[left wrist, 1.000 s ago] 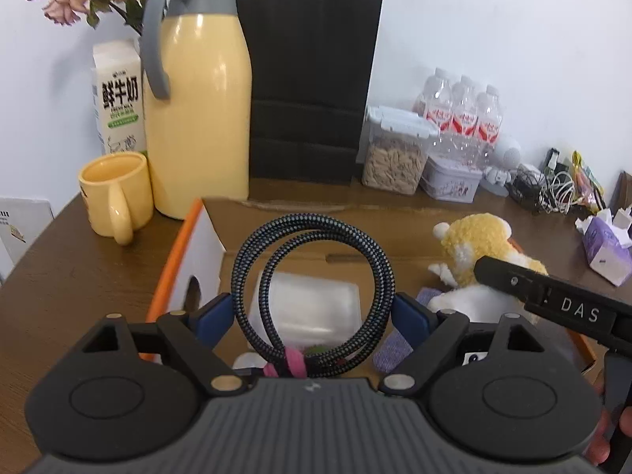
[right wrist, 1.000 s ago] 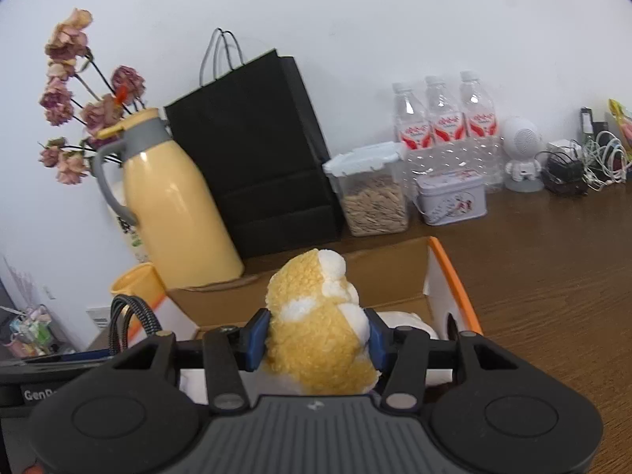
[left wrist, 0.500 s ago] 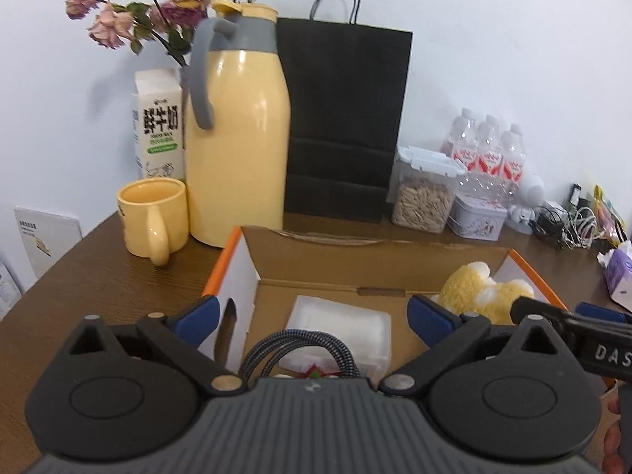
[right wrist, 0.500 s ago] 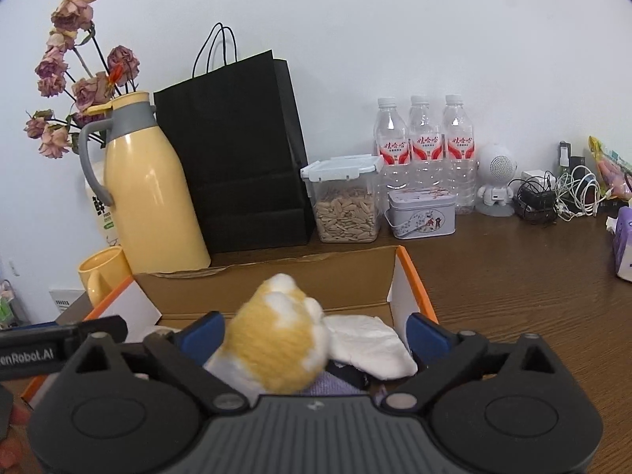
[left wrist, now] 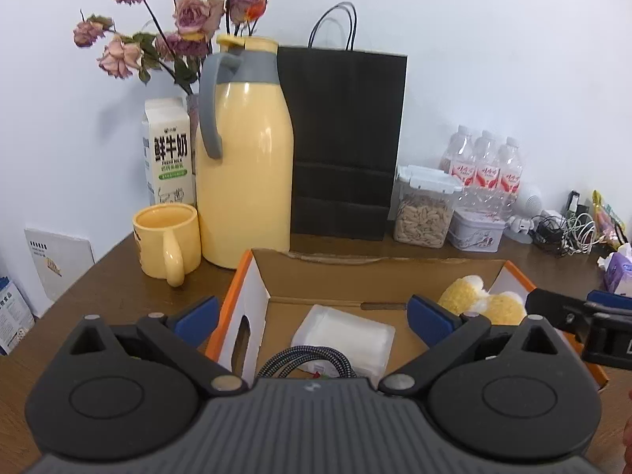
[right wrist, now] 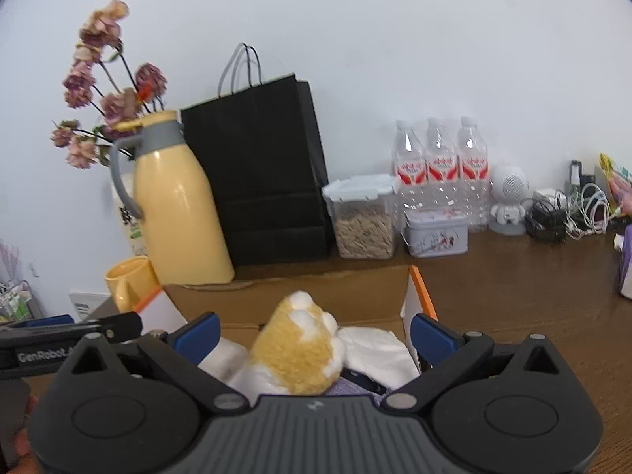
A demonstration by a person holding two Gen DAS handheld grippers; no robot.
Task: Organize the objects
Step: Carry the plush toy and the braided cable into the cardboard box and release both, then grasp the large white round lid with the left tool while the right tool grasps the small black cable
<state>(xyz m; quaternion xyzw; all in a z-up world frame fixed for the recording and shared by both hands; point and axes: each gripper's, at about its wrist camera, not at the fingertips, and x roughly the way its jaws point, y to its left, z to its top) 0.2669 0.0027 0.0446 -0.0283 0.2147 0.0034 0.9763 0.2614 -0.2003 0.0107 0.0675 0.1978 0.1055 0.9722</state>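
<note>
An open cardboard box with orange edges sits on the brown table. Inside it lie a coiled braided cable, a white packet and a yellow-and-white plush toy. My left gripper hangs open over the box's left half, above the cable, with nothing between its blue pads. My right gripper is open too. The plush toy lies in the box below its spread pads, and neither pad touches it. Each gripper shows at the edge of the other's view.
Behind the box stand a yellow thermos jug, a yellow mug, a milk carton, a black paper bag, a seed container, a tin and water bottles. Tangled cables lie far right.
Both grippers opened wide and rose. The left let go of the cable coil and the right let go of the plush toy; both things now lie in the box.
</note>
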